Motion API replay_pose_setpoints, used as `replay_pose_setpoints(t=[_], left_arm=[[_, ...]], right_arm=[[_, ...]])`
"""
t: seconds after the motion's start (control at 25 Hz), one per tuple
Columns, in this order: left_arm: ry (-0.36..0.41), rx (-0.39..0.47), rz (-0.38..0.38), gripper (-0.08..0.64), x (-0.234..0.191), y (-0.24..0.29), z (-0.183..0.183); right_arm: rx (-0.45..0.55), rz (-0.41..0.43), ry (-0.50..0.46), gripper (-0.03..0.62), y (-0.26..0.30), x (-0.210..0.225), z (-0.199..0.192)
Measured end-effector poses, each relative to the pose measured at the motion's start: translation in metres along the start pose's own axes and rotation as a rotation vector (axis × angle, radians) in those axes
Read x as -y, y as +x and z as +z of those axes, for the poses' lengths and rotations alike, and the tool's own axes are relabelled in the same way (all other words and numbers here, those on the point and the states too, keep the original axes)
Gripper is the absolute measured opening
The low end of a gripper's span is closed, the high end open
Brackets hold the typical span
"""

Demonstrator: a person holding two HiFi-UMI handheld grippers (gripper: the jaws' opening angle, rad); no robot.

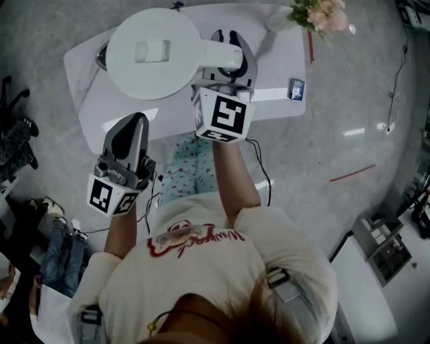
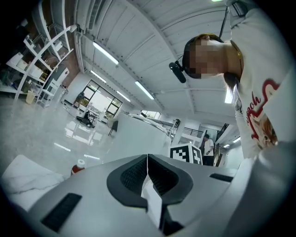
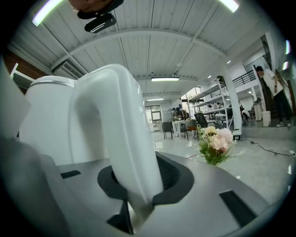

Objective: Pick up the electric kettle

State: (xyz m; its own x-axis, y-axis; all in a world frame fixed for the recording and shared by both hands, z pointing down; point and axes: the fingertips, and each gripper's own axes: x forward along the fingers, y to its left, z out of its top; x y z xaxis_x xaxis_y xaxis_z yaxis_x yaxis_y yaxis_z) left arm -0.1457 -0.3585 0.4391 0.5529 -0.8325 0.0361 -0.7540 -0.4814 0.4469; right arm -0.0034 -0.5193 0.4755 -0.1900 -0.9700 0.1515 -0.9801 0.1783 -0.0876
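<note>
In the head view, the electric kettle (image 1: 153, 52) was seen at the upper centre of the frame, white and round, looming large over the white table (image 1: 282, 101). It was held by its handle (image 1: 218, 57) in the right gripper (image 1: 232, 54). The pick-up step was judged to be under way, with the kettle apparently clear of the tabletop. The left gripper (image 1: 131, 124) was seen at the lower left, off the table's edge and well apart from the kettle. A level carry with a firm grip was judged to be called for next, so that the body would not swing on the handle. Flowers (image 1: 322, 13) at the top right and a small blue card (image 1: 297, 89) at the table's right edge were noted. Neither was in the way.

In the left gripper view, the jaws were seen pressed together with nothing between them. The kettle (image 2: 138, 134) was visible beyond them at centre, beside the marker cube (image 2: 186, 152) of the other gripper. A red-capped bottle (image 2: 78, 166) was seen at the lower left.

In the right gripper view, the jaws were seen clamped on the white handle (image 3: 120, 139) with the kettle body (image 3: 46, 120) at the left. The flowers (image 3: 215, 143) stood to the right of centre, well apart.
</note>
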Motion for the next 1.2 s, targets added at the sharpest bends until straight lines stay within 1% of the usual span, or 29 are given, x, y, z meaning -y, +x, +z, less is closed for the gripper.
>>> replay_pose_setpoints(t=[0.12,0.28,0.44,0.52,0.6,0.72,0.84,0.96,1.08,1.2], left_arm=[[0.028,0.028,0.002,0.014,0.009,-0.01,0.028],[0.068,0.057,0.0,0.012,0.009,-0.027,0.062],[0.065,0.089,-0.006,0.014,0.018,-0.034,0.085],[0.081,0.089,-0.007,0.014,0.028,-0.039,0.095],[0.103,0.09,-0.023,0.014,0.04,-0.04,0.106],[0.092,0.128,-0.05,0.014,0.057,-0.044,0.133],[0.093,0.156,-0.051,0.014,0.084,-0.055,0.167],[0.124,0.164,-0.065,0.014,0.104,-0.062,0.187],[0.161,0.171,-0.09,0.014,0.113,-0.061,0.195],[0.176,0.188,-0.091,0.014,0.117,-0.065,0.203]], right_arm=[[-0.002,0.013,0.024,0.081,-0.015,-0.008,0.031],[0.018,0.014,0.043,0.081,-0.032,-0.025,0.066],[0.049,0.018,0.052,0.081,-0.048,-0.028,0.106],[0.066,0.026,0.057,0.081,-0.059,-0.027,0.125],[0.09,0.036,0.053,0.081,-0.071,-0.026,0.148],[0.11,0.047,0.043,0.081,-0.089,-0.022,0.184],[0.11,0.051,0.051,0.081,-0.116,-0.018,0.219],[0.119,0.062,0.039,0.081,-0.139,-0.017,0.238],[0.135,0.079,0.017,0.081,-0.146,-0.016,0.248],[0.147,0.082,0.02,0.081,-0.155,-0.013,0.259]])
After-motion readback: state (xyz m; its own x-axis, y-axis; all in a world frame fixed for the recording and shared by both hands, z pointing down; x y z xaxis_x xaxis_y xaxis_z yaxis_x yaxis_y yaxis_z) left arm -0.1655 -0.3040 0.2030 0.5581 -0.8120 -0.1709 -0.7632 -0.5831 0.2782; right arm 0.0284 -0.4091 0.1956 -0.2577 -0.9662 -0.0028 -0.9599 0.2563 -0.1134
